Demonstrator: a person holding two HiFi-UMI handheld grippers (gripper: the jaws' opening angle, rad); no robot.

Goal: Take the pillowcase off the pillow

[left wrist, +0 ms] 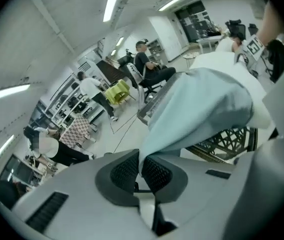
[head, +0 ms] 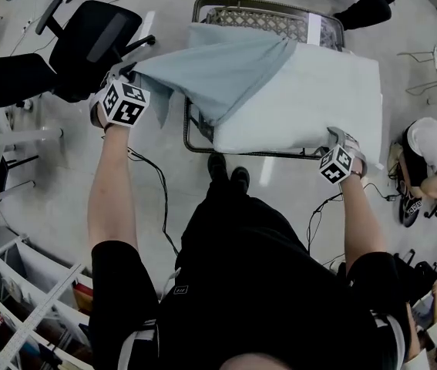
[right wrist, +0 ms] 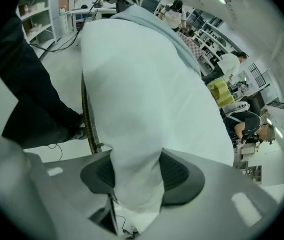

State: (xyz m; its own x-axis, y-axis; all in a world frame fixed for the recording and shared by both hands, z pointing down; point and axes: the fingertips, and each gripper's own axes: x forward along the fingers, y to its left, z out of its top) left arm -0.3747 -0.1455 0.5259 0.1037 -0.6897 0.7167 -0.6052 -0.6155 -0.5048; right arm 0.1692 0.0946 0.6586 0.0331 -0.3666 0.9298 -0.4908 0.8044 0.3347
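A white pillow lies on a metal wire table. A pale blue pillowcase is pulled partly off it, stretched to the left. My left gripper is shut on the pillowcase's edge, its pads pinching the cloth. My right gripper is shut on the pillow's near right corner, white fabric bunched between its pads. The pillow fills the right gripper view.
A black office chair stands left of the table. Cables run over the floor near my feet. White shelving is at the lower left. People sit at the right and in the background.
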